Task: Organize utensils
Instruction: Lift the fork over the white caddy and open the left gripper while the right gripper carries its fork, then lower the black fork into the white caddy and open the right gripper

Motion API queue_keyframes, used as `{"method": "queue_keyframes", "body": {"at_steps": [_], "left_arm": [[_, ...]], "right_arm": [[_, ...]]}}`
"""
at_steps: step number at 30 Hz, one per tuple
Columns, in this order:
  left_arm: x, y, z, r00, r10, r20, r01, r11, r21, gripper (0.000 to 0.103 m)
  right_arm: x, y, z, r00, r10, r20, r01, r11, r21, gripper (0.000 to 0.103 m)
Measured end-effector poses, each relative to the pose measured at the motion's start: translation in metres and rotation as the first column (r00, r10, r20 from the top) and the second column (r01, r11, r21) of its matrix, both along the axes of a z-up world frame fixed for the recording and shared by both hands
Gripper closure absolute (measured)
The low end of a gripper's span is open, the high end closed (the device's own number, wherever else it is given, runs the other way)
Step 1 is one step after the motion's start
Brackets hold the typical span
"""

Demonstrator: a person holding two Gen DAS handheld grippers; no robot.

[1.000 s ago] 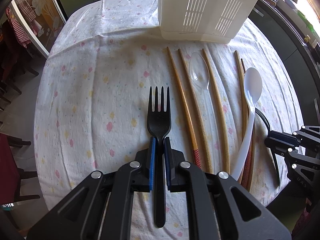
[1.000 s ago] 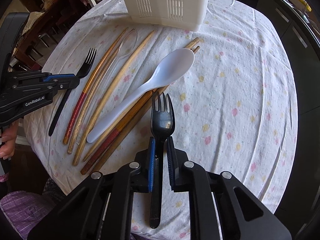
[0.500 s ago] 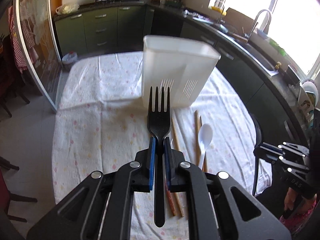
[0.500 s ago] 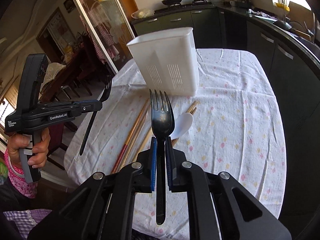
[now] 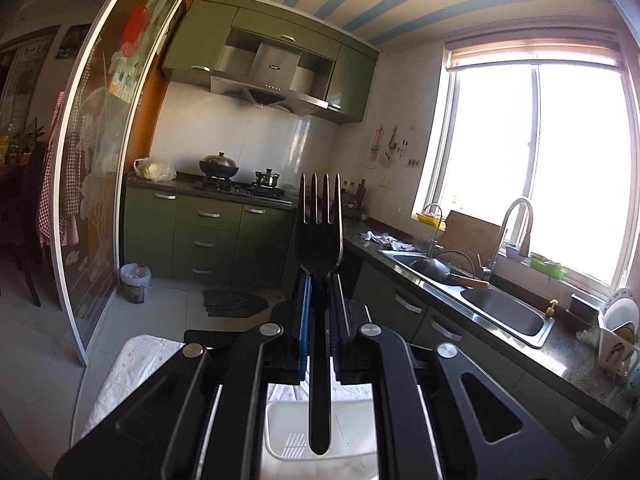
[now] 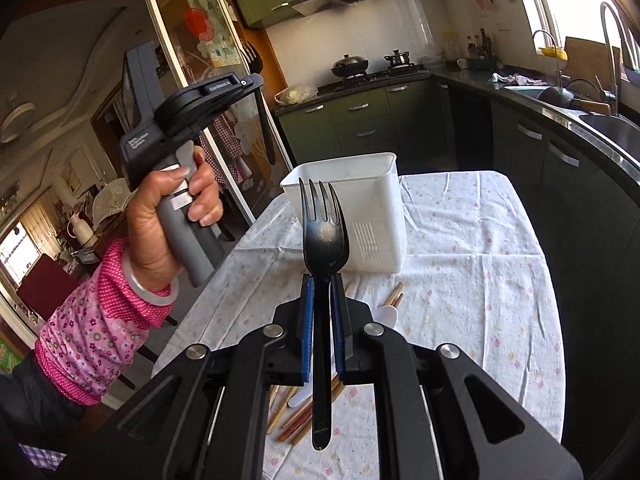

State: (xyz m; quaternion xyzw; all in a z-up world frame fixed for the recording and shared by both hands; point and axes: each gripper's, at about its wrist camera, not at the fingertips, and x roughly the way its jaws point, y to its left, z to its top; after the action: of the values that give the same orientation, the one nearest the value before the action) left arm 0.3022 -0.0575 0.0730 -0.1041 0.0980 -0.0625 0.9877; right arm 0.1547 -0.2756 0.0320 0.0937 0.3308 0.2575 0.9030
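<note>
Left wrist view looks out level across the kitchen: the left gripper (image 5: 320, 280) is clamped on the neck of a black plastic fork (image 5: 320, 236), tines up against the far green cabinets (image 5: 208, 236), handle hanging down between the arms. Below the handle's tip lies the open top of the white slotted utensil holder (image 5: 288, 440), with the flowered tablecloth (image 5: 128, 368) at near left. A steel sink (image 5: 500, 308) runs along the counter on the right under the window.

Right wrist view tilts down over the table. The right gripper (image 6: 322, 280) is closed on a second black fork (image 6: 323, 236) — tines up, blue pads tight on its neck. Just beyond it the holder (image 6: 372, 208) stands upright on the cloth (image 6: 472, 264). Wooden chopsticks (image 6: 296, 416) and a white spoon (image 6: 387, 315) lie on the cloth, partly hidden behind the gripper. At left a hand (image 6: 172, 216) in a pink flowered sleeve (image 6: 92, 340) holds the other gripper raised — its fork (image 6: 260, 96) points upward.
</note>
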Motion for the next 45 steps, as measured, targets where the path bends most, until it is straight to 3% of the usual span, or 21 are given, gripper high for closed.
{"method": "queue_keyframes", "body": {"at_steps": [4,11,13,18,24,27,33,37,39,40,45], "left_arm": [[0.022,-0.014,-0.017,0.999,0.022,-0.033,-0.02,0.998,0.062,0.094],[0.024,-0.015,-0.058,0.992,0.004,-0.129,0.01,0.994,0.108,0.094],[0.02,-0.012,-0.063,0.99,0.002,-0.142,0.015,0.993,0.116,0.09],[0.002,0.001,-0.057,0.987,-0.023,-0.156,0.037,0.996,0.086,0.077],[-0.035,0.018,-0.044,0.99,-0.044,-0.136,0.052,0.997,0.058,0.069],[-0.052,0.023,-0.041,0.989,-0.06,-0.135,0.069,0.995,0.068,0.069],[-0.074,0.034,-0.043,0.983,-0.061,-0.171,0.076,0.994,0.084,0.066],[-0.078,0.037,-0.054,0.967,-0.073,-0.245,0.093,0.993,0.068,0.066],[-0.079,0.035,-0.063,0.951,-0.089,-0.296,0.111,0.992,0.058,0.065],[-0.079,0.033,-0.069,0.942,-0.094,-0.322,0.118,0.992,0.054,0.065],[-0.076,0.022,-0.103,0.871,-0.132,-0.474,0.155,0.988,0.011,0.065]], "right_arm": [[0.003,-0.004,0.007,1.0,-0.014,0.027,0.013,1.0,0.011,0.094],[0.025,-0.001,0.023,0.997,-0.04,0.068,0.038,0.999,0.034,0.094],[0.038,0.003,0.03,0.994,-0.057,0.09,0.053,0.998,0.043,0.094],[0.08,0.02,0.048,0.98,-0.117,0.162,0.106,0.992,0.074,0.094],[0.135,0.051,0.067,0.926,-0.212,0.311,0.193,0.977,0.093,0.094],[0.166,0.064,0.064,0.905,-0.253,0.341,0.24,0.967,0.082,0.094],[0.204,0.075,0.024,0.927,-0.275,0.254,0.269,0.961,0.058,0.094],[0.197,0.075,0.0,0.935,-0.264,0.238,0.263,0.964,0.037,0.091],[0.187,0.072,-0.006,0.936,-0.255,0.241,0.256,0.966,0.025,0.079],[0.181,0.071,-0.008,0.935,-0.254,0.249,0.258,0.966,0.018,0.068],[0.14,0.056,-0.009,0.933,-0.246,0.262,0.251,0.968,0.016,0.064]]}}
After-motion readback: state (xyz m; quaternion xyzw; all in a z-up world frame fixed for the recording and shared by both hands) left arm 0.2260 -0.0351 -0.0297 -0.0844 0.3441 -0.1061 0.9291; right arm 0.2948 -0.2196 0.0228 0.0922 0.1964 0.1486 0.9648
